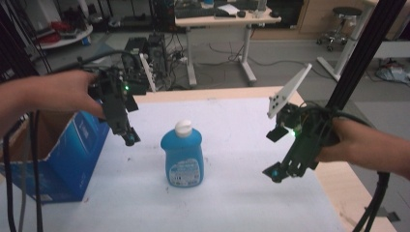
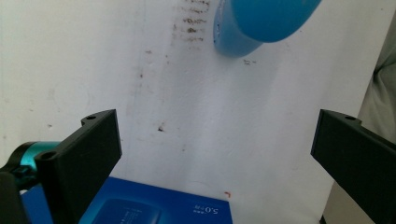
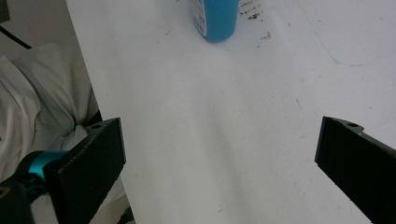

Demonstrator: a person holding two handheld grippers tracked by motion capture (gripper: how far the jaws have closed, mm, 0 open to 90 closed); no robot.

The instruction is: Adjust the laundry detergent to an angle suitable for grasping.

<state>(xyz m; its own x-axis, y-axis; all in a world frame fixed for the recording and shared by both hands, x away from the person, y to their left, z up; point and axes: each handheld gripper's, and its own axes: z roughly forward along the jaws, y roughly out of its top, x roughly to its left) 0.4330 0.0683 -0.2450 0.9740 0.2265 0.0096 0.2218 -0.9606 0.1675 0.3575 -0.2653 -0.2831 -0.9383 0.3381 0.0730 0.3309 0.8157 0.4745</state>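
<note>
One blue plastic dish-soap bottle with a white cap (image 1: 182, 154) stands upright mid-counter on the white sheet (image 1: 232, 193). Left tongs (image 1: 129, 137) hover just left of it, right tongs (image 1: 276, 173) further off to its right, both spread wide open and gripping nothing. Blue cardboard box (image 1: 67, 159) sits at the counter's left edge.

From my seat there's a blue cardboard box (image 1: 72, 159) sitting open at the table's left edge, partly hanging off the white sheet (image 1: 232, 193) that covers the wooden table (image 1: 338, 179). That sheet's got brown smudges (image 2: 191, 21) on it. Behind, a desk (image 1: 217, 21), a stool (image 1: 345, 19), cables all over the floor.
</note>
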